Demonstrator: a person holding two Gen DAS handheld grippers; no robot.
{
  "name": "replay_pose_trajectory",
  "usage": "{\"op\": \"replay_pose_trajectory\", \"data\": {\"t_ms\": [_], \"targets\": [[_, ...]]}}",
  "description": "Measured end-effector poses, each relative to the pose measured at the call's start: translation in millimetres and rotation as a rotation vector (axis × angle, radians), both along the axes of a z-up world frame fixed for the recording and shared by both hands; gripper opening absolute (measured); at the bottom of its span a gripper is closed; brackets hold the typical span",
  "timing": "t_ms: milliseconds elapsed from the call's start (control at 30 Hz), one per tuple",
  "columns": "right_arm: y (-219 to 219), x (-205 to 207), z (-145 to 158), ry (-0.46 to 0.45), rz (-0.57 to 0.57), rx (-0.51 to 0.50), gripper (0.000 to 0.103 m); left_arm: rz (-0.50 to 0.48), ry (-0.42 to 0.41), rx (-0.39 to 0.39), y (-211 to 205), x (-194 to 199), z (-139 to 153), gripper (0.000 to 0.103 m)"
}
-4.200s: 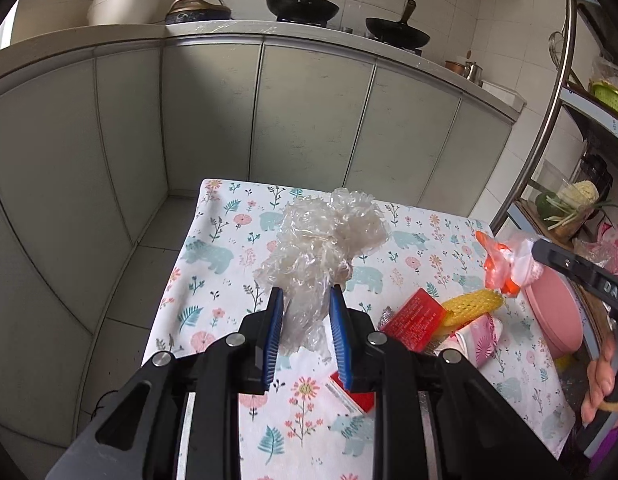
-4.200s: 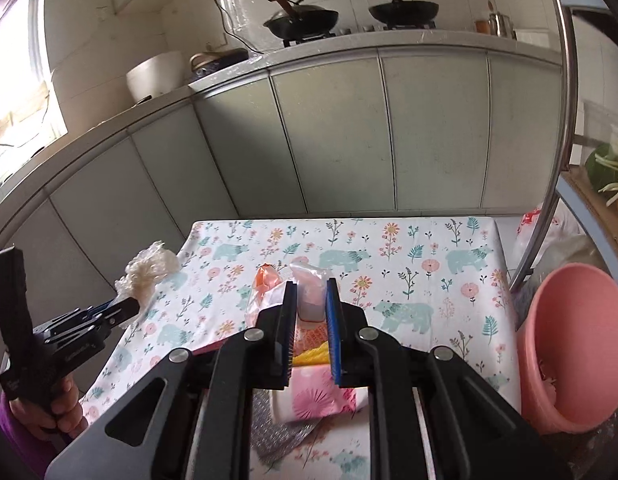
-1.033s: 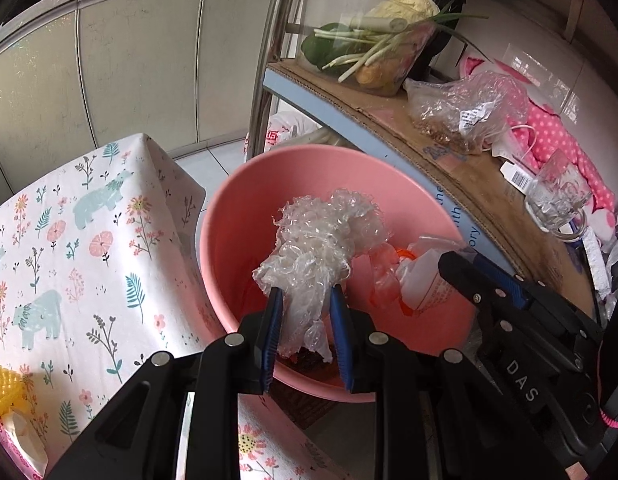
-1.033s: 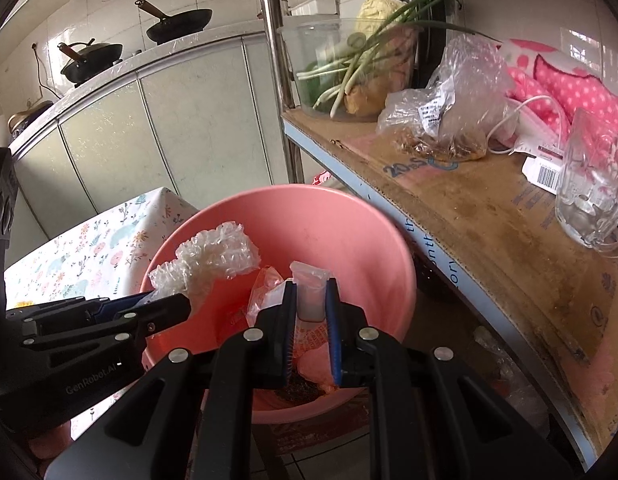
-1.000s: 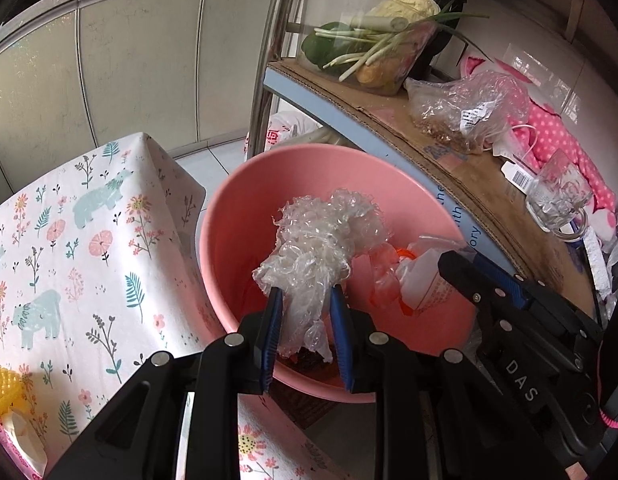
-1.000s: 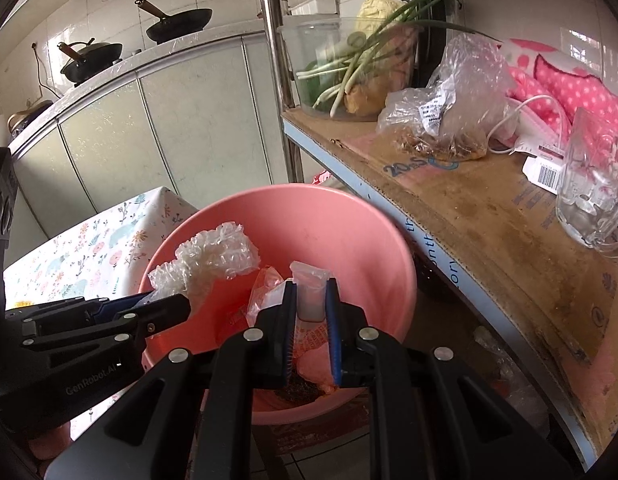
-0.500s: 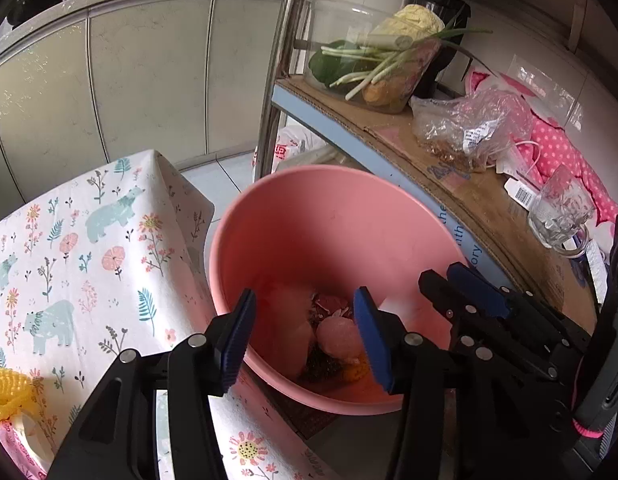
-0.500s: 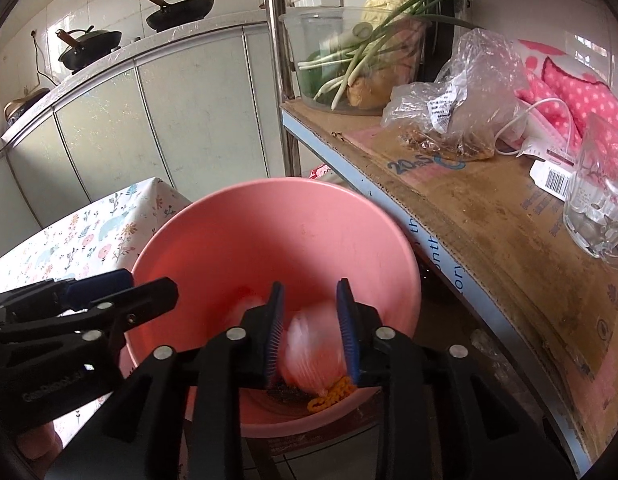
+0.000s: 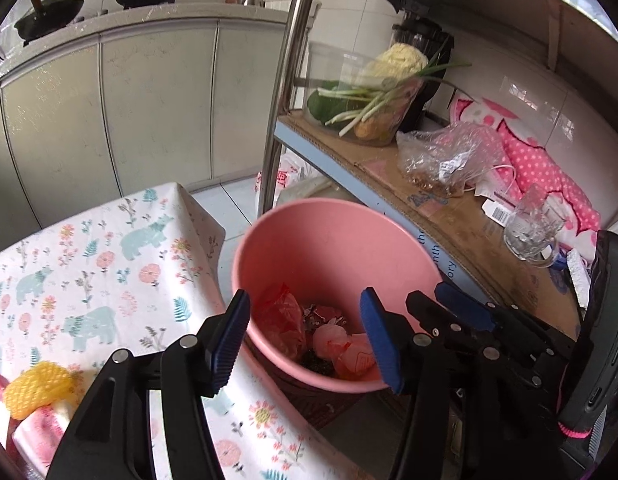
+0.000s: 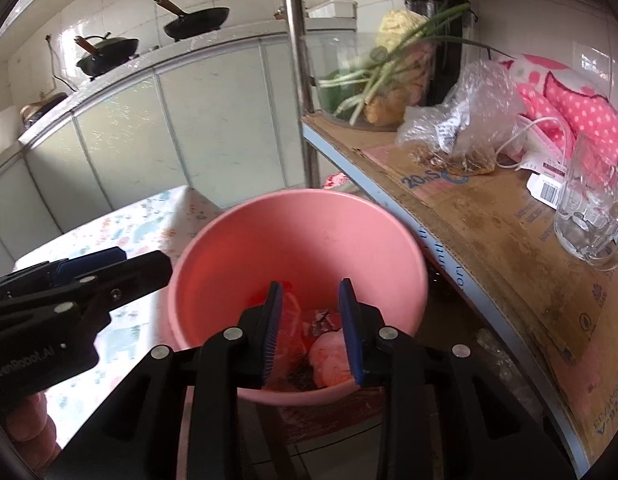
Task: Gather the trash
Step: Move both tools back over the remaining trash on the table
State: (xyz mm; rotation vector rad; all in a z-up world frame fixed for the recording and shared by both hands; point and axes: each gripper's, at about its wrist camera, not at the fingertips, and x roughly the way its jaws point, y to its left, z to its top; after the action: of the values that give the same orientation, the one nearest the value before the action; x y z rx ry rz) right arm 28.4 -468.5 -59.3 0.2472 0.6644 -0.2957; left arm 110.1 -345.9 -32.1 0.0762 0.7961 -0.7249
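Observation:
A pink bin [image 9: 333, 240] stands on the floor between the table and a shelf. At its bottom lies trash: a red-orange wrapper [image 9: 281, 320] and a pale pink packet [image 9: 329, 338]. My left gripper [image 9: 305, 336] hangs above the bin's near rim, its jaws opening wide with nothing between them. My right gripper [image 10: 311, 292] is over the same bin [image 10: 301, 240], open a little, pads clear of the packet [image 10: 329, 356] below. Each gripper shows in the other's view: the right gripper [image 9: 449, 304] and the left gripper [image 10: 109, 264]. A yellow foam net [image 9: 37, 388] lies on the floral tablecloth [image 9: 89, 260].
A metal post [image 9: 285, 92] rises just behind the bin. The cardboard-lined shelf [image 9: 449, 208] on the right carries a tub of vegetables [image 9: 373, 96], a clear bag [image 9: 445, 160] and a glass mug [image 9: 529, 232]. Grey kitchen cabinets with woks on top stand beyond.
Both grippers have opened: the crumpled clear plastic left my left jaws and the small packet left my right jaws, both into the bin. Both grippers have risen a little.

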Motion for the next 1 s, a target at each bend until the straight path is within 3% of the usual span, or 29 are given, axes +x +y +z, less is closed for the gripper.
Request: {"op": "replay_pose_trajectory", "data": {"t_ms": [67,133,500,1000], "targets": [[9,-6,8,-0.019,0.025,0.017,0.041,0.01,-0.012,0.008,8,-5,6,0.058],[19,-10,15,-0.034,0.051,0.022,0.044,0.019,-0.022,0.007,18,-10,12,0.059],[80,-25,33,-0.045,0.182,0.022,0.044,0.098,-0.088,0.042,81,-43,33,0.06],[166,-29,24,0.004,0.389,0.068,0.044,0.18,-0.115,0.068,194,-79,30,0.066]]}}
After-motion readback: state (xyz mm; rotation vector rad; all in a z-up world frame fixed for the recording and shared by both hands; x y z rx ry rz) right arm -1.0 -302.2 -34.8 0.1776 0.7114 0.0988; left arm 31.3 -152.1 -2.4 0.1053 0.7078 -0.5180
